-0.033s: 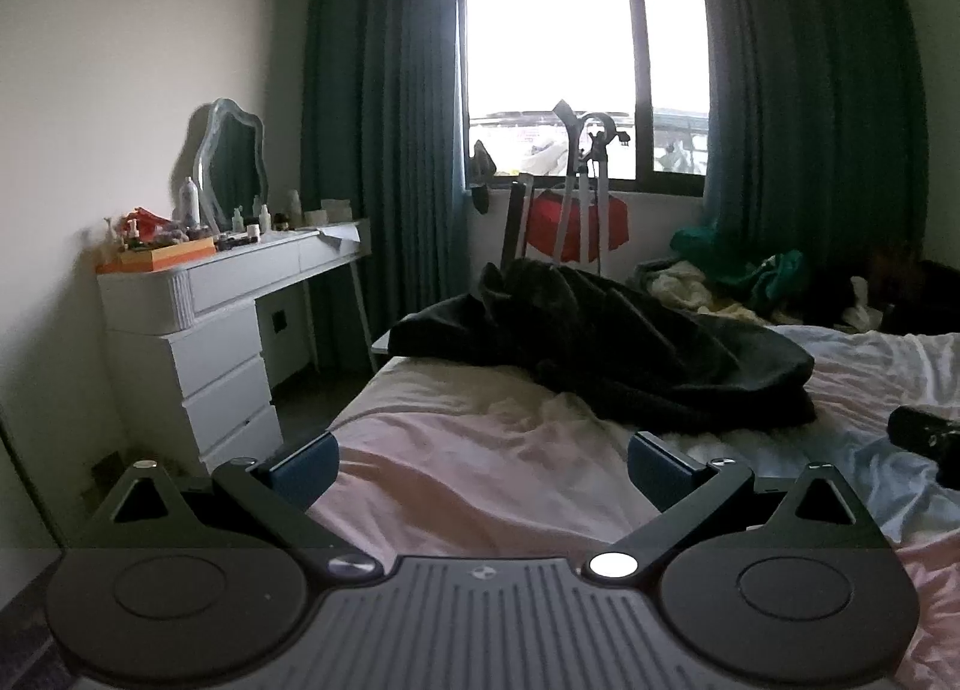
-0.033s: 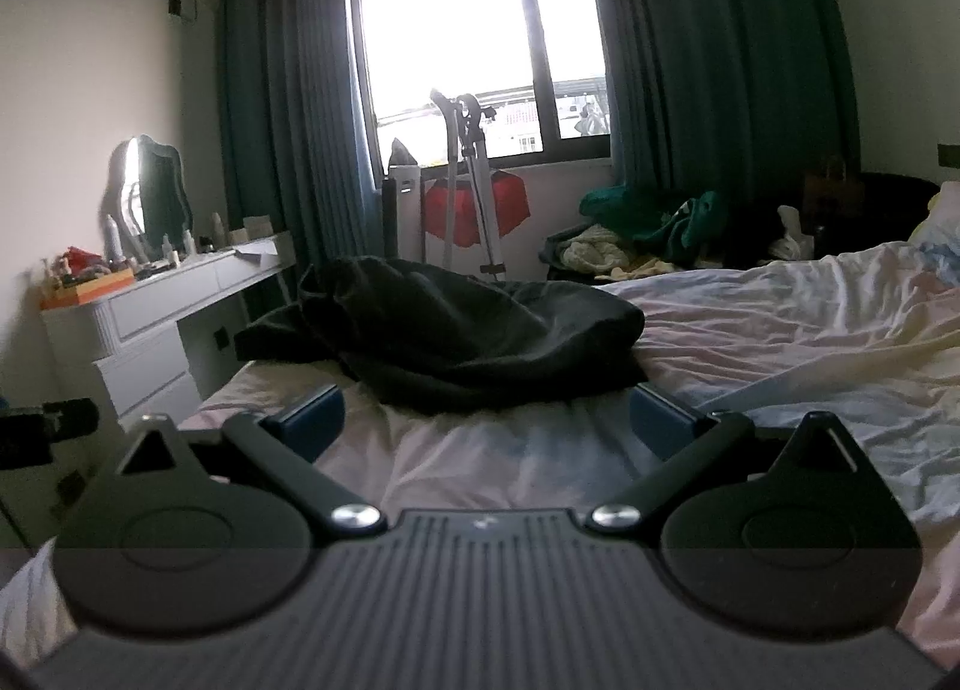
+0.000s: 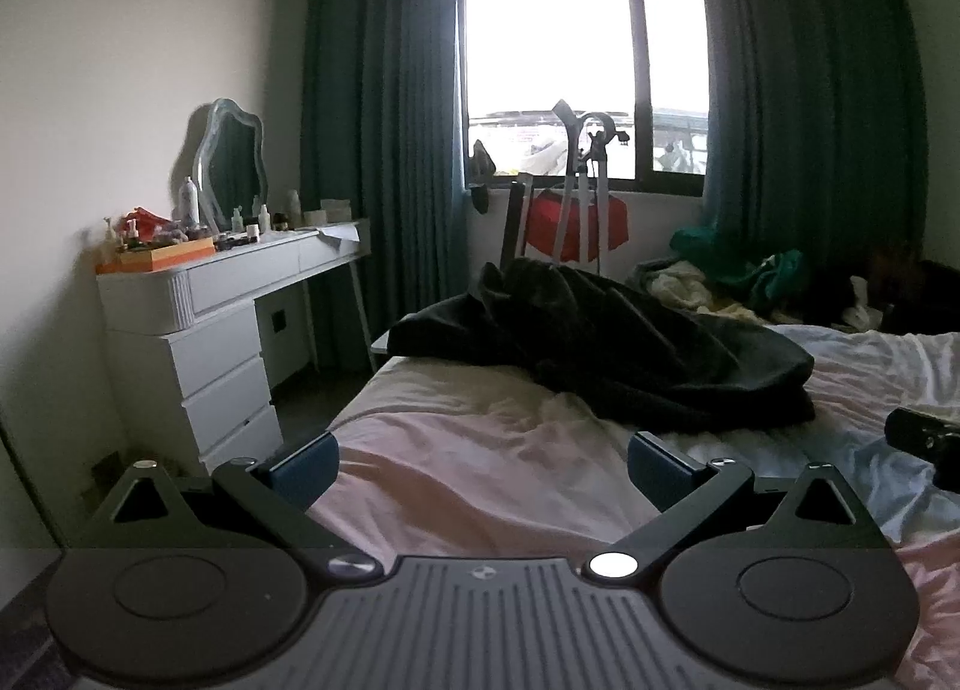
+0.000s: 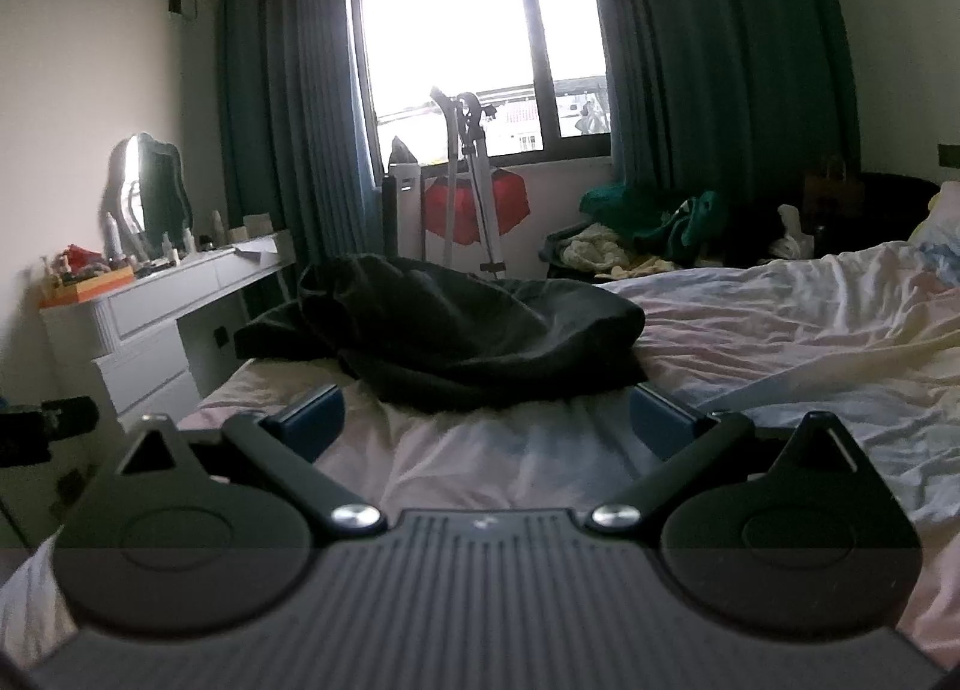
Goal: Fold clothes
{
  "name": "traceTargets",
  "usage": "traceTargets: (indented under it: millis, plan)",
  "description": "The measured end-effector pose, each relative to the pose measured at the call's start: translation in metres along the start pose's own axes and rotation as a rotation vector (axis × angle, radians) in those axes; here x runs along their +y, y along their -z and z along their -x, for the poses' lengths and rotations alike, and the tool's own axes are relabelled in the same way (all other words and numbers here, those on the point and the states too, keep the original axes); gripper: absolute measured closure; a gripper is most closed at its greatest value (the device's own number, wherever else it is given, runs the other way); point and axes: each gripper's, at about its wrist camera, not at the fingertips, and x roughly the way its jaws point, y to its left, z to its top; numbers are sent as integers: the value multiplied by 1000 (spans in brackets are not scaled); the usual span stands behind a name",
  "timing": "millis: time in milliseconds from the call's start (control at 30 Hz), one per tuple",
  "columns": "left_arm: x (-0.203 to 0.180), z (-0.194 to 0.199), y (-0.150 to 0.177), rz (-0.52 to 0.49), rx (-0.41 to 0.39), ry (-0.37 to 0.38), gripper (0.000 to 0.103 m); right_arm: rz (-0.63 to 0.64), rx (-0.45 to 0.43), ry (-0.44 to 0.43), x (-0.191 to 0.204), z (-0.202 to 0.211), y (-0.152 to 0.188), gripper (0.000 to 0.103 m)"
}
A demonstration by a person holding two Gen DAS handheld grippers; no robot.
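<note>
A dark, crumpled garment (image 3: pixel 606 348) lies in a heap on the bed (image 3: pixel 480 462) near its foot; it also shows in the right wrist view (image 4: pixel 462 336). My left gripper (image 3: pixel 483 459) is open and empty, held above the pink sheet short of the garment. My right gripper (image 4: pixel 483 420) is open and empty, its blue pads just short of the garment's near edge. The right gripper's tip shows at the right edge of the left wrist view (image 3: pixel 924 438).
A white dresser (image 3: pixel 198 342) with a mirror and bottles stands left of the bed. A window with dark green curtains (image 3: pixel 384 120) is at the back. A red item on a stand (image 3: pixel 576 216) and a pile of clothes (image 3: pixel 720 276) lie beyond the bed.
</note>
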Motion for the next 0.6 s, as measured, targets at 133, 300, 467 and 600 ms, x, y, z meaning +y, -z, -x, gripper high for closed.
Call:
traceTargets:
  millis: [133, 300, 467, 600]
  plan:
    - [0, -1, 1, -4, -3, 2, 0, 2, 3, 3, 0, 1, 0, 0]
    - [-1, -2, 2, -9, -7, 5, 0, 8, 12, 3, -6, -6, 7, 0]
    - [-2, -2, 4, -18, -9, 6, 0, 29, 6, 14, 0, -4, 3, 0]
    - [-4, -1, 4, -25, -8, 7, 0, 30, 6, 18, 1, -3, 3, 0]
